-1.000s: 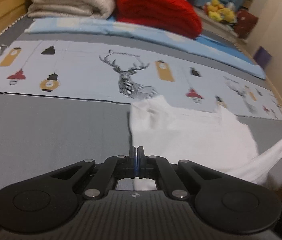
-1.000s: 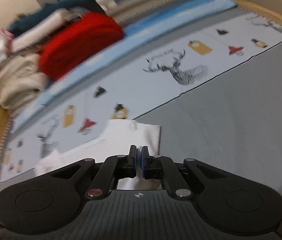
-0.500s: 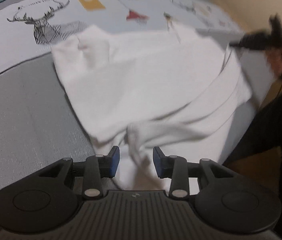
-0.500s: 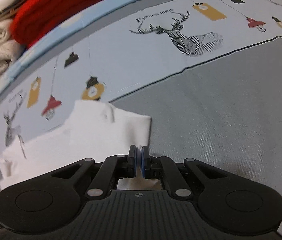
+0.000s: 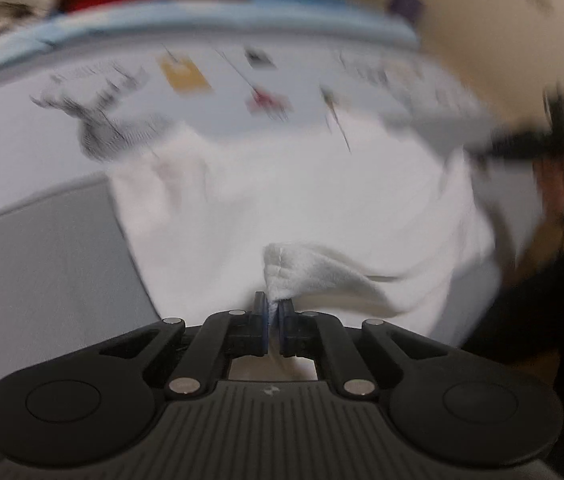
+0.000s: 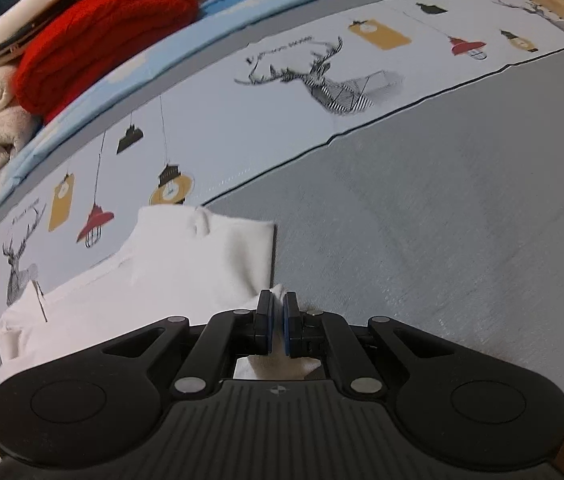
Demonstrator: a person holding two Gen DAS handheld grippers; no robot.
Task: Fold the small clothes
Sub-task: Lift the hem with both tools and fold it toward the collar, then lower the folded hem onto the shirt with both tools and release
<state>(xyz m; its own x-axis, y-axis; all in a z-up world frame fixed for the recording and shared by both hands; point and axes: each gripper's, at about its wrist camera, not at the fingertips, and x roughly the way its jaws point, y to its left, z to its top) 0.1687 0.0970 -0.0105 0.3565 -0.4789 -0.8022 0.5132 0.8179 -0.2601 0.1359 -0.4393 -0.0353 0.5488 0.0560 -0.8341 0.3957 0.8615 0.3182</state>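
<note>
Fingers of the left gripper, spread apart half a second earlier, had clamped onto a near hem fold of the small white cotton garment lying on the grey bed sheet, while the right gripper stayed pinched on its near right corner, so both near corners seemed ready for folding.
</note>
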